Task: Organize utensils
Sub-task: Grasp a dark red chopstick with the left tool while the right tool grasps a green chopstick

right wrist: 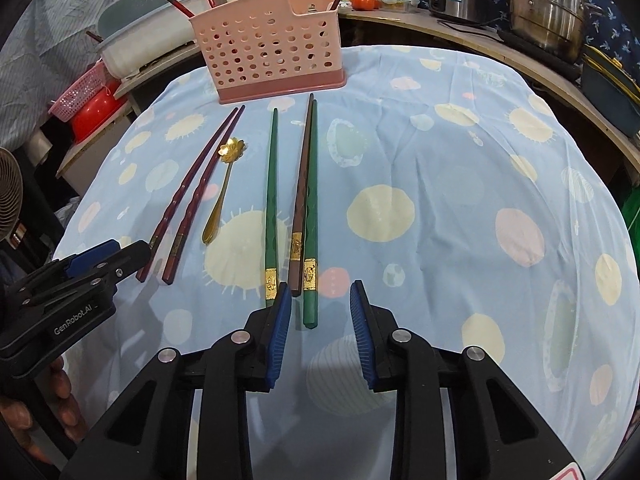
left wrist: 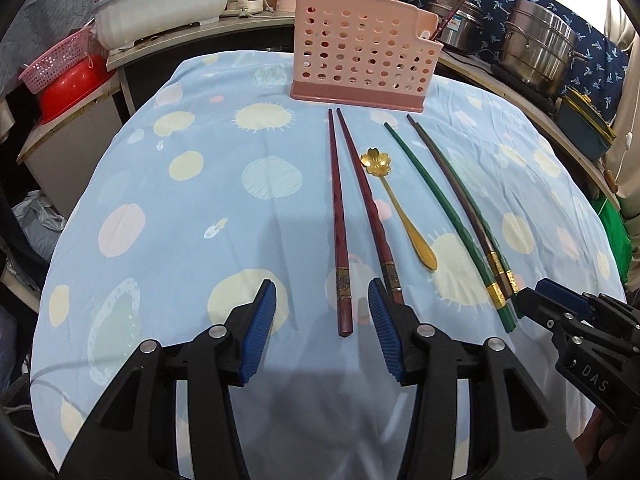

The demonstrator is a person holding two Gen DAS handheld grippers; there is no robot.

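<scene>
A pink perforated utensil holder (left wrist: 362,56) (right wrist: 270,52) stands at the table's far side with a chopstick in it. On the cloth lie two dark red chopsticks (left wrist: 340,220) (right wrist: 188,208), a gold flower spoon (left wrist: 400,204) (right wrist: 220,196), two green chopsticks (left wrist: 444,216) (right wrist: 272,196) and a brown one (left wrist: 460,200) (right wrist: 302,196). My left gripper (left wrist: 322,296) is open, its jaws either side of a red chopstick's near end. My right gripper (right wrist: 320,296) is open around the near ends of a green and the brown chopstick. It also shows in the left wrist view (left wrist: 532,300).
The table carries a light blue spotted cloth (left wrist: 192,208) (right wrist: 460,184). Behind it stand a white basin (left wrist: 160,12), a red bowl with a pink basket (left wrist: 68,80), steel pots (left wrist: 536,44) (right wrist: 548,12), bottles and a dark green box (left wrist: 588,128).
</scene>
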